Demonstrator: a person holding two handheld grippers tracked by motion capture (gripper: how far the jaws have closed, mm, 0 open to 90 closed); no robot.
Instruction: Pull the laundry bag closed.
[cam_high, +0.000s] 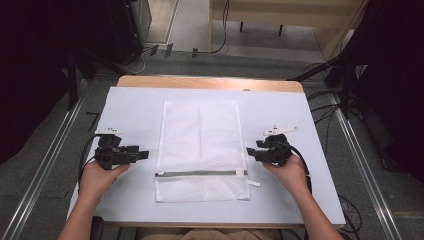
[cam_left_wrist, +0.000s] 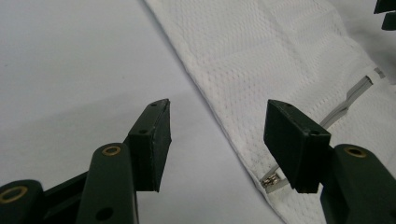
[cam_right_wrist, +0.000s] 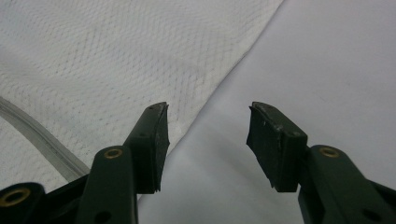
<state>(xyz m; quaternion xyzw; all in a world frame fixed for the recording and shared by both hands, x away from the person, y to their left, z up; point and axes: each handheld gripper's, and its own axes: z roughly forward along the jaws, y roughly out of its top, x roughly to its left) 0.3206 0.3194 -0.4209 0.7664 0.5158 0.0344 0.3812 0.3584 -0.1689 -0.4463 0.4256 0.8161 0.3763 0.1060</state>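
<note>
The left gripper (cam_high: 145, 154) has its fingers (cam_left_wrist: 152, 140) spread apart with nothing between them but bare counter (cam_high: 130, 107) and, in the left gripper view, the edge of the white mesh bag (cam_high: 201, 145) running diagonally through the gap; the pads press on nothing. The right gripper (cam_high: 250, 151) also has its fingers (cam_right_wrist: 149, 140) apart, holding nothing, and in the right gripper view the bag's edge passes under the gap without being pinched. In the high view the mesh bag lies flat in the middle of the counter between the two grippers, its grey zipper (cam_high: 195, 173) running across near the person's end. Each gripper sits just beside a long edge of the bag, at about the level just above the zipper, pointing inward toward it.
</note>
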